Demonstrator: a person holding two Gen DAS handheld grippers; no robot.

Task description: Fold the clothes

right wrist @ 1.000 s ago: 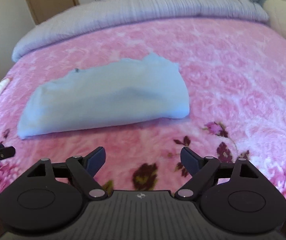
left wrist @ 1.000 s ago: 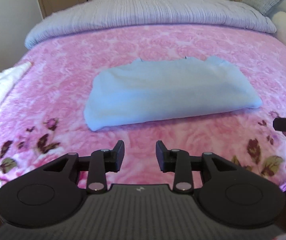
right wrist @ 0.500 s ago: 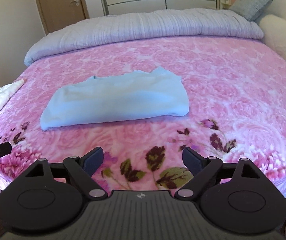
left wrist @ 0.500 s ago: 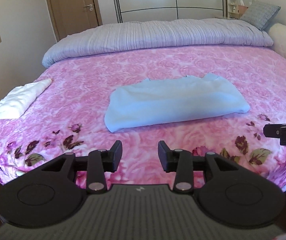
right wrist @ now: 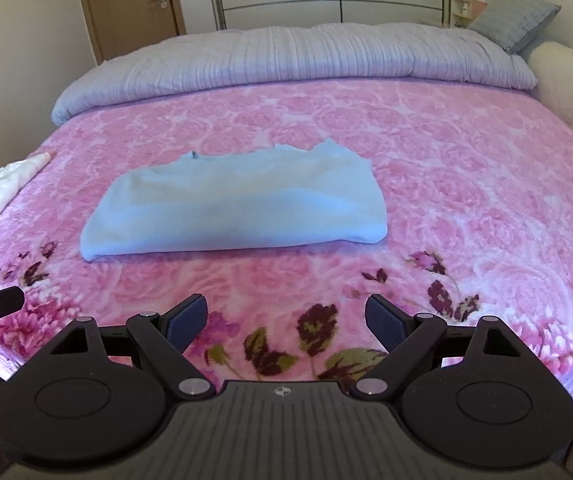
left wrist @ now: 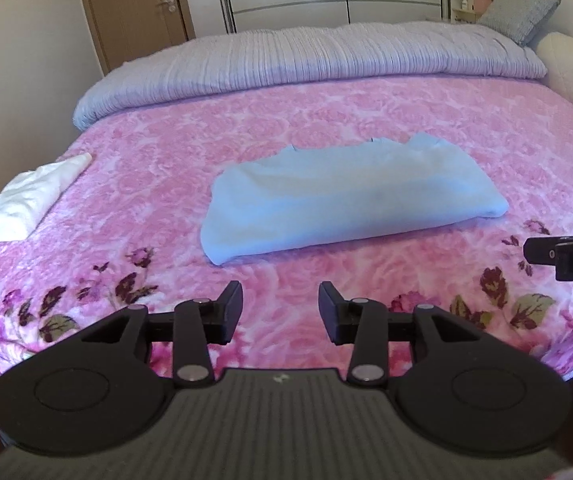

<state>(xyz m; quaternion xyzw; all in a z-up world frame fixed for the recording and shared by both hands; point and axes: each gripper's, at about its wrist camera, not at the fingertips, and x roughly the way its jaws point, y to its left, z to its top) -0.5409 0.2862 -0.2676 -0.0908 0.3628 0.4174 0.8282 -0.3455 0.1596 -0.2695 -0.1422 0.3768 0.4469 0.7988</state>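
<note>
Light blue garment [left wrist: 346,196] lies mid-bed on the pink floral blanket [left wrist: 406,112], already folded into a long flat band, far edge ragged with a small notch.

Left gripper [left wrist: 280,310]: fingers parted, nothing between them, hovering over the near blanket edge, well short of the cloth. Right gripper [right wrist: 286,320]: jaws spread wider, also empty, also short of the cloth. Neither touches the fabric.

White folded cloth [left wrist: 26,196] sits at the left bed edge, well apart from the blue one. Grey quilt [left wrist: 306,60] rolled along the far side.

My read: one more fold looks likely, end over end.

Risks:
- Layers stacked at the near edge. A shallow pinch probably takes only the top ply, and the band peels open on the lift.
- Plush blanket under it. Fingers digging low could catch the pile and drag the blanket along.
- Uneven far edge. If the two ends are lifted out of step, the fold lands skewed.
- Soft fabric will sag between the grip points, so the middle may bunch.
</note>
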